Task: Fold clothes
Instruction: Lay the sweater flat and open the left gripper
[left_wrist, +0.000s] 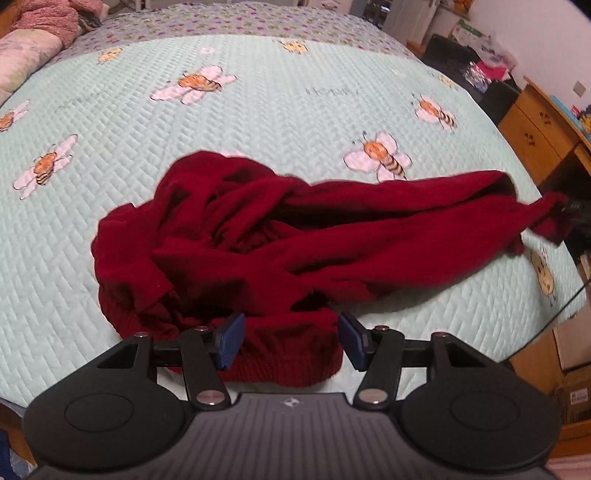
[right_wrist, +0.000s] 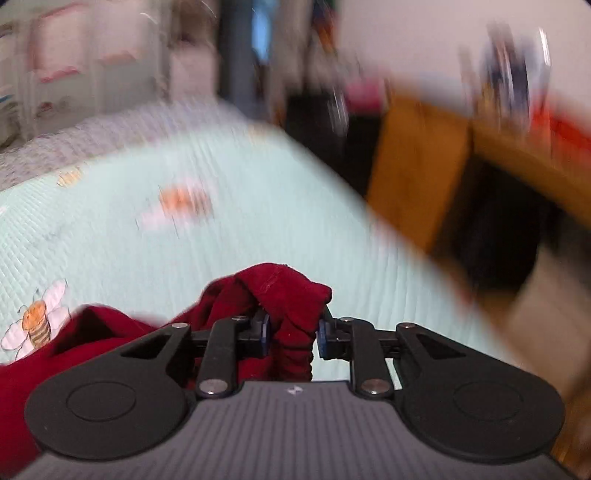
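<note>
Crumpled dark red garment (left_wrist: 258, 236) on the bee-print bed (left_wrist: 258, 110), nothing folded yet. Right hand-held gripper (right_wrist: 291, 334) clamped on one bunched end, pulled off the bed. Left hand-held gripper (left_wrist: 291, 341) half open over its ribbed hem, gripping nothing.

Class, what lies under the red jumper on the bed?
Under the red jumper lies a pale green quilt printed with bees. One bee peeks out at the jumper's far edge. Whatever pattern sits beneath the crumpled heap is covered.
</note>
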